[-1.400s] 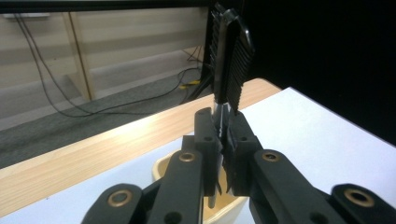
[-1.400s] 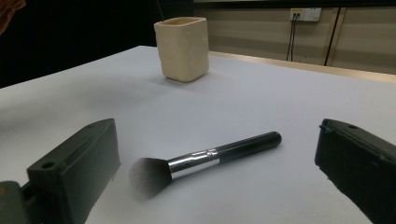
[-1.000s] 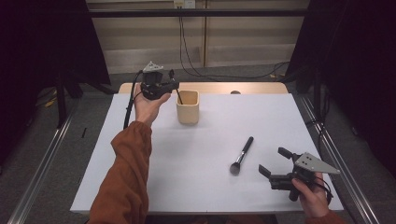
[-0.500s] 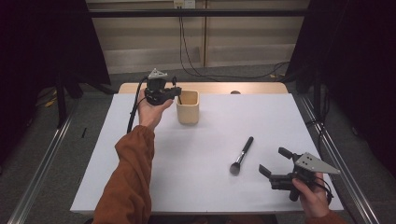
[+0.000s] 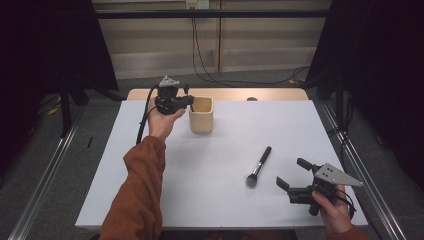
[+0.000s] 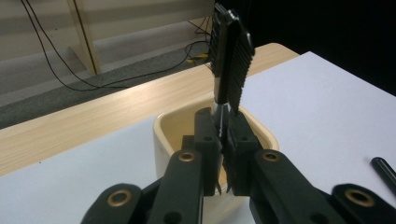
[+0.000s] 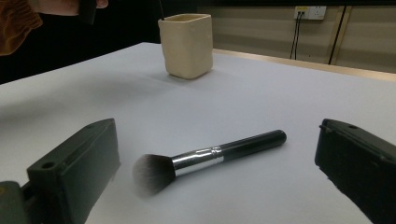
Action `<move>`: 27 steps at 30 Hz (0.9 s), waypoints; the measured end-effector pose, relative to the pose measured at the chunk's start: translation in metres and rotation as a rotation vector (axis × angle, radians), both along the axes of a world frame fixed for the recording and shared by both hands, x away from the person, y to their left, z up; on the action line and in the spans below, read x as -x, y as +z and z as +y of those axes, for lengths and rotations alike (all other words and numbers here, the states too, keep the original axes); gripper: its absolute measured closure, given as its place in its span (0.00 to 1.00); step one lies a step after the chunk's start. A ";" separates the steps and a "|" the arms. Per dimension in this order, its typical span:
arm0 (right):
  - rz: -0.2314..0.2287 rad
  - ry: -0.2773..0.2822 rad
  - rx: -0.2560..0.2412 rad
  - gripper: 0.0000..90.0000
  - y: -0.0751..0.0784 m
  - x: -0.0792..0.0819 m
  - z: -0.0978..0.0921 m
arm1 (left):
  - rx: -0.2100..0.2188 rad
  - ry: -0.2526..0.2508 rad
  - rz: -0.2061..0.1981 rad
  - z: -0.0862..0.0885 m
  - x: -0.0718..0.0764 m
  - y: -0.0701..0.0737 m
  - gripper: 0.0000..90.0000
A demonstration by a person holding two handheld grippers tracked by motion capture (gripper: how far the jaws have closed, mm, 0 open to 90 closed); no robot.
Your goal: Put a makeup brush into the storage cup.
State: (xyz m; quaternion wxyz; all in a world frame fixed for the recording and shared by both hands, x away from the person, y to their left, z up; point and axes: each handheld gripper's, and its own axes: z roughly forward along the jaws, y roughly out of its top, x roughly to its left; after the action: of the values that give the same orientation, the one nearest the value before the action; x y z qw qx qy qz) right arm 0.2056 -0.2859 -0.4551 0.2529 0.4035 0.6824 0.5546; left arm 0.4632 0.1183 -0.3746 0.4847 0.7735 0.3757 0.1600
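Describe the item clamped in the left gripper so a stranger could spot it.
On the white table, find the beige square cup near the far edge. Just above its mouth, the left gripper pinches a black comb, upright and ribbed with teeth, unlike the round-handled makeup brush lying flat.

Legible text, labels, brands, numbers, signs: none found on the beige cup (image 5: 201, 115), the makeup brush (image 5: 258, 166) or the table (image 5: 210, 200).

A cream cup (image 5: 201, 115) is seen on the white surface (image 5: 220, 200), whose far edge is pale wood. Beside the cup, a black ribbed comb (image 6: 229, 56) is clamped by the black left tool (image 6: 223, 135). The brush (image 7: 210, 156) has a black handle, silver ferrule and dark, white-tipped bristles. The sleeve (image 5: 137, 200) is rust-orange.
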 end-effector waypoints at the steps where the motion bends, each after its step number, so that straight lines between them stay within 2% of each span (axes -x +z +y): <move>1: 0.000 0.000 0.000 0.00 0.000 0.000 0.000 | -0.001 0.001 0.002 0.000 0.000 -0.001 0.95; 8: -0.001 0.007 0.000 0.00 0.000 0.000 0.000 | -0.005 -0.008 0.014 -0.004 0.001 -0.007 0.94; 10: -0.002 0.007 0.000 0.00 0.000 0.000 0.000 | -0.019 -0.003 0.017 -0.003 0.001 -0.009 0.94; 12: -0.002 0.007 0.000 0.00 0.000 0.000 0.000 | -0.011 0.003 0.022 -0.002 0.001 -0.012 0.90; 18: -0.005 0.007 0.003 0.00 0.000 0.000 -0.001 | -0.027 0.013 0.030 0.003 0.001 -0.014 0.81; 22: -0.004 0.006 0.005 0.00 0.000 -0.001 -0.001 | -0.027 0.011 0.027 0.006 0.003 -0.012 0.73; 27: -0.004 0.007 0.006 0.00 0.000 -0.001 -0.001 | -0.007 0.015 0.016 0.010 0.006 -0.010 0.59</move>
State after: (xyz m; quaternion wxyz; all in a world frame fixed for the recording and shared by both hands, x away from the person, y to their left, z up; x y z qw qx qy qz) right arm 0.2063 -0.2868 -0.4551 0.2532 0.3992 0.6849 0.5544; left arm 0.4574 0.1287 -0.3844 0.4778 0.7736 0.3848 0.1587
